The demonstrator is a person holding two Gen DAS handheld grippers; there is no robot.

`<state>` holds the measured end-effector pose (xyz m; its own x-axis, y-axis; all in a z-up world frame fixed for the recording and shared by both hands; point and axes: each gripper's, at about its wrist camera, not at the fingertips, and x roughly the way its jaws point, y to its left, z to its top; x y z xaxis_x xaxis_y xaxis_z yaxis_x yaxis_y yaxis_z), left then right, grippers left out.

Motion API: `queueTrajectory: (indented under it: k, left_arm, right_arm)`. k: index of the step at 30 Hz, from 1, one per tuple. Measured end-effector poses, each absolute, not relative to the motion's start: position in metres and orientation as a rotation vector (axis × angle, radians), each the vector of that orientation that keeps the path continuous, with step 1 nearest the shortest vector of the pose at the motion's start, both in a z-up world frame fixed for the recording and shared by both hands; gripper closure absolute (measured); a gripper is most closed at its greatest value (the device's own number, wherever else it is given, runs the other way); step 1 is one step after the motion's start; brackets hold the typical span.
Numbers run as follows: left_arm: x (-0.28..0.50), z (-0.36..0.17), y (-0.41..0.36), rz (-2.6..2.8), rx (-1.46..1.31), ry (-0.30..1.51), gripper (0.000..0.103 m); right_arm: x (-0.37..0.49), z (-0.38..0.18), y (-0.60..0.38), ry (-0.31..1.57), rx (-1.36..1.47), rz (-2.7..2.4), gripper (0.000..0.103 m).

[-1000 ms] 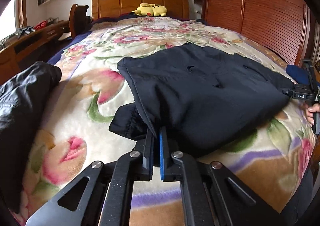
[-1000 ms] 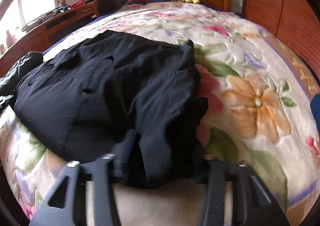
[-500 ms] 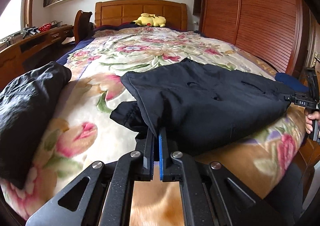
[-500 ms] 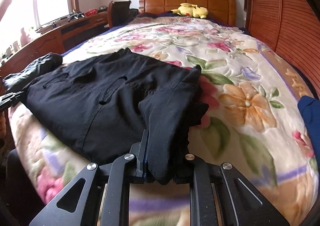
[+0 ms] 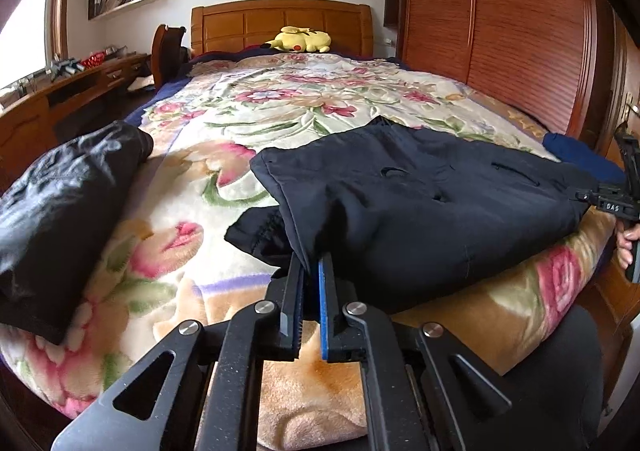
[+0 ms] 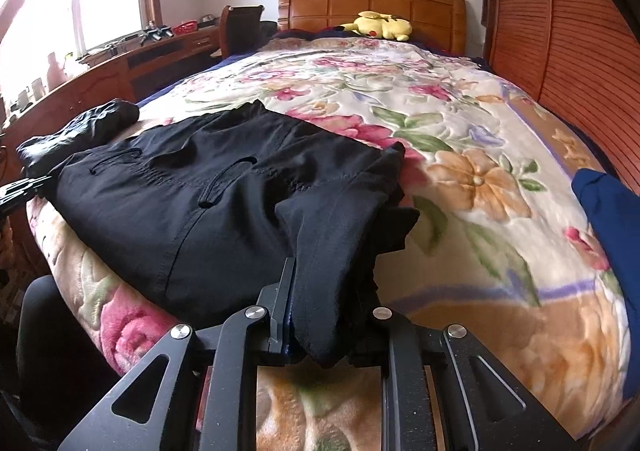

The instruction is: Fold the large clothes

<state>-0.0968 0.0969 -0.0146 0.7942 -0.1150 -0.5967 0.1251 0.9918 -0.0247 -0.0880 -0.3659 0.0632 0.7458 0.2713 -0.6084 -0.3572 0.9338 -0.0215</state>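
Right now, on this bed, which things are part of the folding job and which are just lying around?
Part of the job:
black trousers
left gripper, shut on the trousers
right gripper, jaws opening, trouser fabric between them

Lying about:
black jacket
blue garment
yellow plush toy
floral blanket

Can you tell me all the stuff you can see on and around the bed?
trousers: one, black, near edge of bed, folded
jacket: one, black, bed's left edge
blue cloth: one, bed's right edge
blanket: one, flowery, covering bed
plush toy: one, yellow, by headboard
headboard: one, wooden
desk: one, wooden, left of bed
left tongs: pinching trousers' left end
right tongs: gripping trousers' right end
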Motion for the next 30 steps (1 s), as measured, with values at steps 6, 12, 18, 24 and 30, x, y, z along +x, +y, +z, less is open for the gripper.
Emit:
queueTrajectory:
  k: [6, 12, 18, 24, 30]
  left_arm:
    - [-0.101, -0.004, 0.095, -0.135, 0.01, 0.61, 0.063]
    - [-0.099, 0.008, 0.088, -0.176, 0.001, 0.574, 0.03]
    - [-0.094, 0.017, 0.072, -0.214, 0.012, 0.556, 0.022]
    - [-0.079, 0.021, 0.053, -0.26, 0.012, 0.57, 0.021]
    - [-0.057, 0.013, 0.012, -0.345, 0.038, 0.628, 0.021]
  right_arm:
    - [-0.094, 0.061, -0.362, 0.643, -0.135, 0.329, 0.08]
    - [-0.097, 0.058, -0.364, 0.645, -0.125, 0.319, 0.075]
    - [-0.096, 0.055, -0.367, 0.646, -0.116, 0.299, 0.068]
    - [-0.1, 0.055, -0.363, 0.621, -0.143, 0.247, 0.052]
    - [-0.098, 0.052, -0.369, 0.628, -0.098, 0.245, 0.042]
